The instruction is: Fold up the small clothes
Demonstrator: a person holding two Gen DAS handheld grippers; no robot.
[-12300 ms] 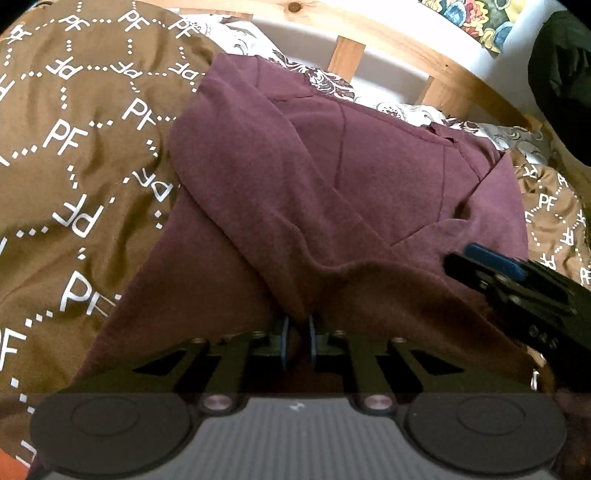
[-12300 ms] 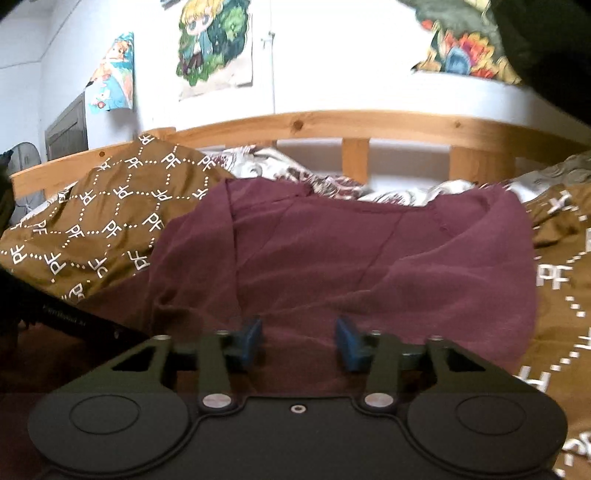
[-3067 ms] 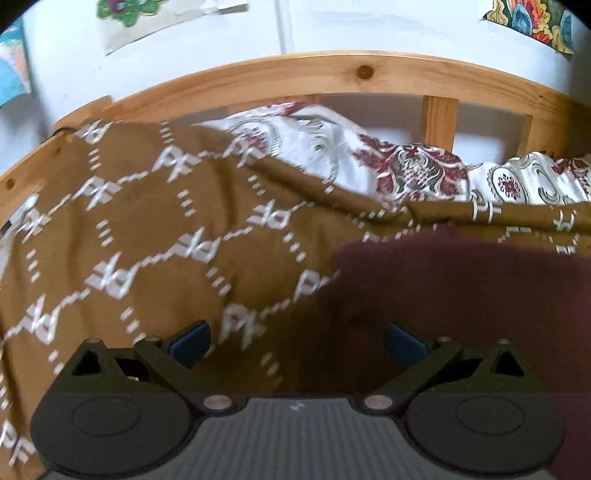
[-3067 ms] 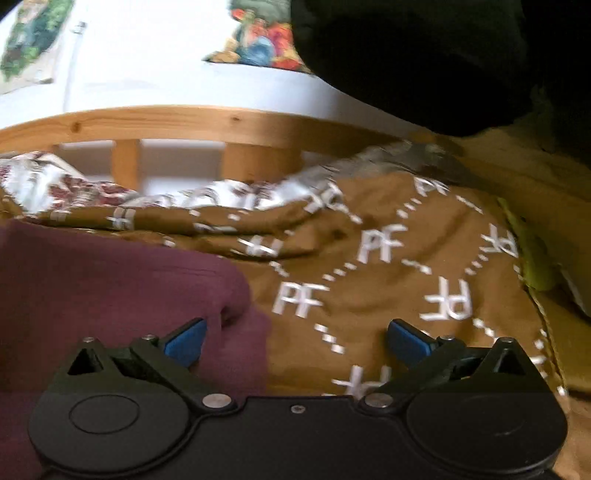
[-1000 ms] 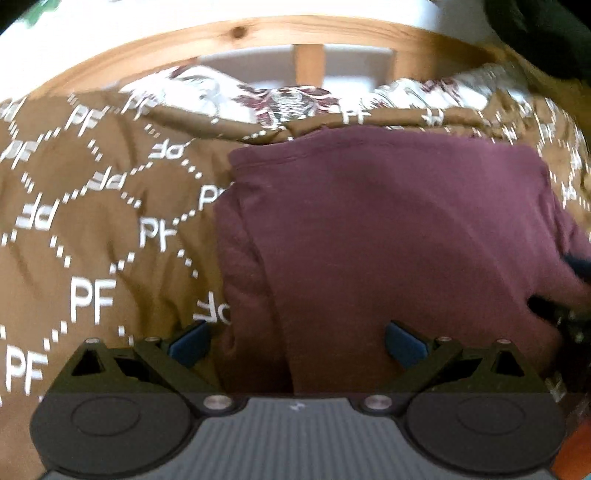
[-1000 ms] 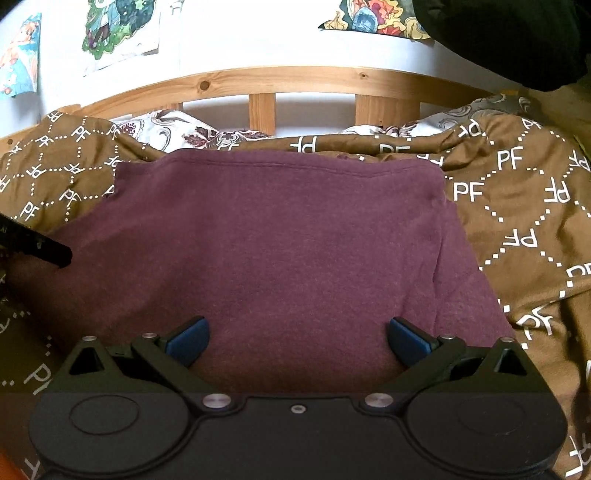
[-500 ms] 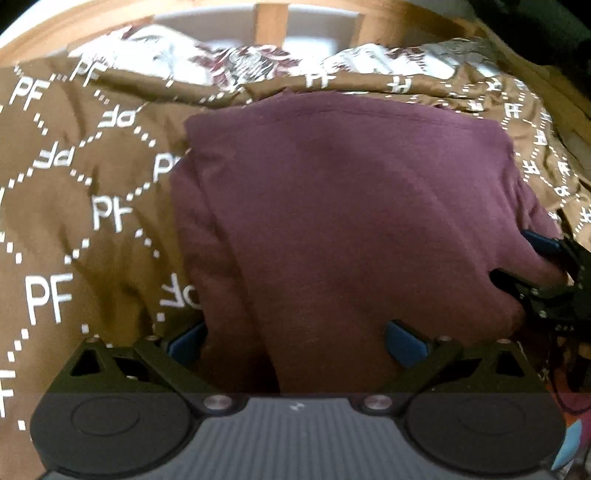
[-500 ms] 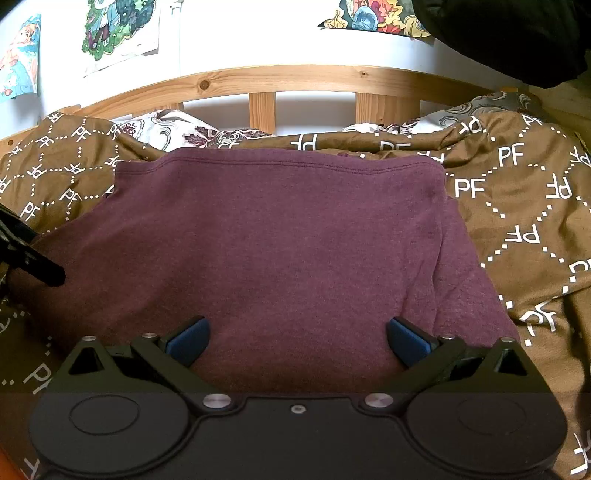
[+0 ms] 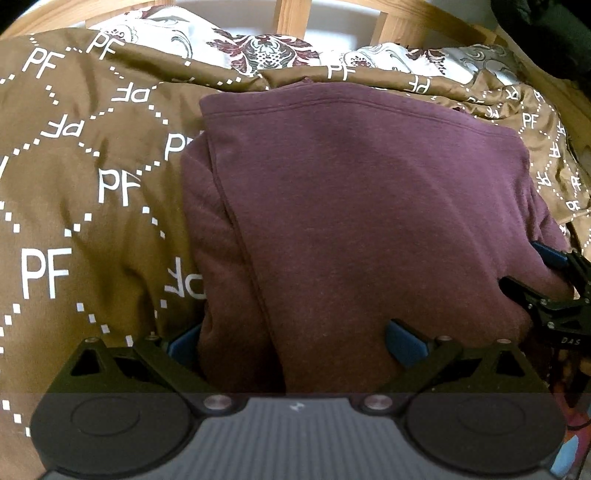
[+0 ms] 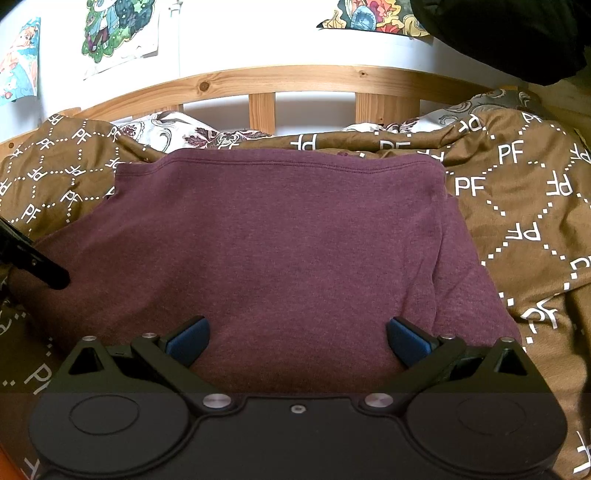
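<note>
maroon garment [image 10: 280,240] folded on brown blanket [image 10: 517,221]; left hand-held gripper [image 9: 295,341] spread apart, right hand-held gripper [image 10: 297,338] likewise

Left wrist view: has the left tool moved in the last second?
Yes. The left tool has moved forward and tipped down: the wooden bed rail has slid toward the frame's top, and the folded maroon cotton garment looms larger.

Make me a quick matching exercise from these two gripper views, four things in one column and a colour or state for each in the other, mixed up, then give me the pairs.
Things:
1. maroon garment
2. blanket
3. headboard
4. left gripper

Descriptions:
A. light wood with slats
B. brown with white PF lettering
C. folded, lying flat on the bed
D. open, fingers spread at the garment's near edge

Pairs: 1-C, 2-B, 3-A, 4-D
</note>
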